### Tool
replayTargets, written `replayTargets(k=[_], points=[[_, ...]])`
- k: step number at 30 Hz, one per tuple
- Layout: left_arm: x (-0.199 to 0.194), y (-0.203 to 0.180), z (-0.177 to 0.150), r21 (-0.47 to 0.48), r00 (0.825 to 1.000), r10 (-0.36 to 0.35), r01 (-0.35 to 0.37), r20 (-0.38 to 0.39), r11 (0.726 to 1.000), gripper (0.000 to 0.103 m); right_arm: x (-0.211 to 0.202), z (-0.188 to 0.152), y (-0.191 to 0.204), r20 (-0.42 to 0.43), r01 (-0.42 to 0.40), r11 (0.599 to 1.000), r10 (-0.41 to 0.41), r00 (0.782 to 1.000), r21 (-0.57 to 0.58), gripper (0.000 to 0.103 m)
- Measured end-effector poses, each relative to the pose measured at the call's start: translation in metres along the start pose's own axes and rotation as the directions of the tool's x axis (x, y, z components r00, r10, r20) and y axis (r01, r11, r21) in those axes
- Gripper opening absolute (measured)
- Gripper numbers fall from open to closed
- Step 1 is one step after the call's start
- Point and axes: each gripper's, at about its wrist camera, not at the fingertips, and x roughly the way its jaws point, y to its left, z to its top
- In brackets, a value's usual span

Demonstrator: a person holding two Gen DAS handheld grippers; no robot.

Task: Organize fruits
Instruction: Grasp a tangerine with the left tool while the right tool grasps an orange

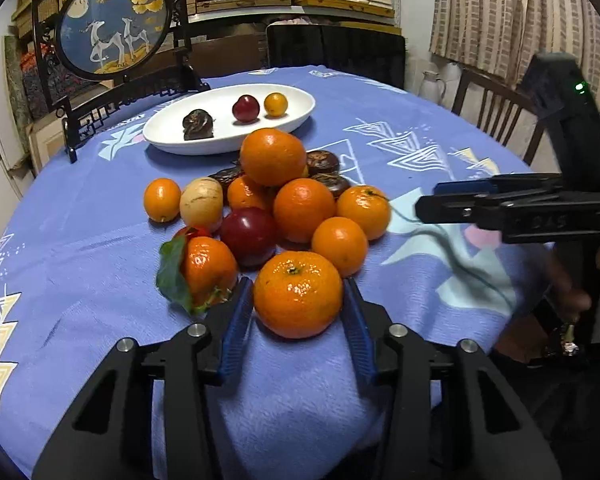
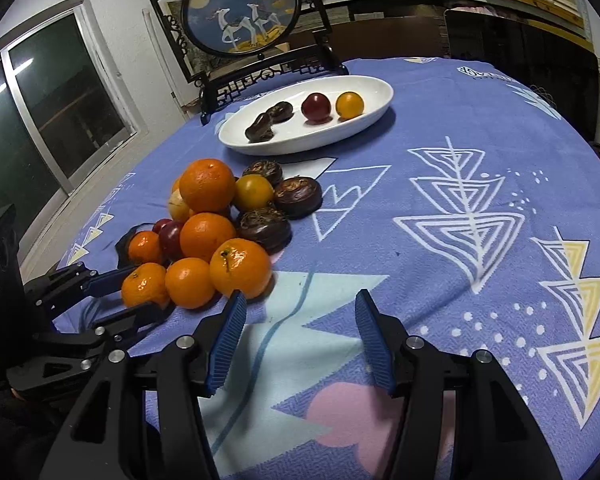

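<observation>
A pile of fruit [image 1: 276,208] lies mid-table: several oranges, a red plum [image 1: 247,235], a pale melon-like fruit [image 1: 201,202] and dark brown water chestnuts [image 2: 298,196]. A white oval plate [image 1: 300,98] behind it holds dark chestnuts, a red plum and a small orange fruit. My left gripper [image 1: 298,298] is open, its blue pads on either side of the nearest mandarin [image 1: 298,294], not pressing it. My right gripper [image 2: 300,304] is open and empty over bare cloth, right of the pile [image 2: 216,228]. The plate also shows in the right wrist view [image 2: 376,112].
A blue patterned cloth [image 2: 460,208] covers the round table. A framed round deer picture [image 1: 114,32] stands behind the plate at the back left. Chairs [image 1: 496,112] stand at the far and right edges. A window [image 2: 40,112] is to the left.
</observation>
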Motion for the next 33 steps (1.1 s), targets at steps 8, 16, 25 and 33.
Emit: replayTargets(k=[8,16,25,33], points=[[-0.022,0.013,0.001,-0.032,0.999,0.024,-0.023,0.039,0.999,0.044,0.009,0.011,0.019,-0.005,-0.017,0.998,0.016,1.0,-0.054,0.057],[-0.03,0.026,-0.001,-0.061,0.998,0.044,-0.042,0.043,0.997,0.044,0.03,0.021,0.04,-0.023,-0.009,0.995,0.007,1.0,-0.095,0.052],[-0.031,0.032,-0.002,-0.075,0.998,0.044,-0.04,0.053,0.996,0.044,0.038,0.017,0.044,-0.052,0.012,0.995,-0.017,0.999,-0.101,0.041],[-0.029,0.036,-0.001,-0.089,0.998,0.042,-0.037,0.05,0.995,0.044,0.035,0.014,0.036,-0.041,0.014,0.996,-0.018,0.999,-0.092,0.041]])
